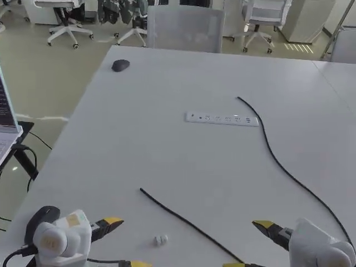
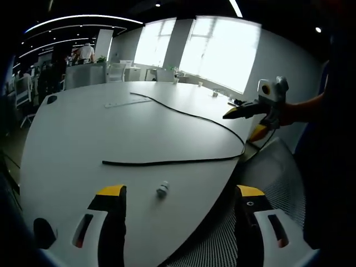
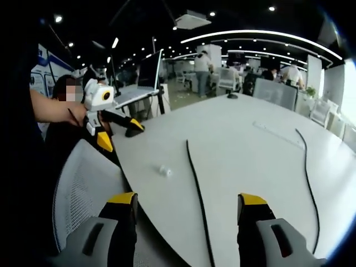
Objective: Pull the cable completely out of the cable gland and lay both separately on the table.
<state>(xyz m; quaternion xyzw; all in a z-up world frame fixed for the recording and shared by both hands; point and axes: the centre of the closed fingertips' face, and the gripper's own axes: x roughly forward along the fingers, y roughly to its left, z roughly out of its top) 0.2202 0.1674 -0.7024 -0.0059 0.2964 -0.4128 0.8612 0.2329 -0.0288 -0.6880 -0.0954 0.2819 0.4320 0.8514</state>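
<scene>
A small white cable gland (image 1: 160, 240) lies by itself near the table's front edge, also in the left gripper view (image 2: 162, 189) and the right gripper view (image 3: 164, 170). The black cable (image 1: 189, 222) lies apart from it, one end pointing left; its long part (image 1: 278, 161) curves off toward the far side. It crosses the left gripper view (image 2: 167, 162) and the right gripper view (image 3: 194, 178). My left gripper (image 1: 125, 243) (image 2: 181, 192) is open, just left of the gland. My right gripper (image 1: 248, 245) (image 3: 188, 198) is open over the table's edge, right of the cable.
A white power strip (image 1: 222, 118) lies mid-table and a dark mouse (image 1: 120, 65) sits at the far left. A grey chair (image 1: 186, 28) stands behind the table. A laptop (image 1: 5, 122) stands on a side stand at left. People work in the background.
</scene>
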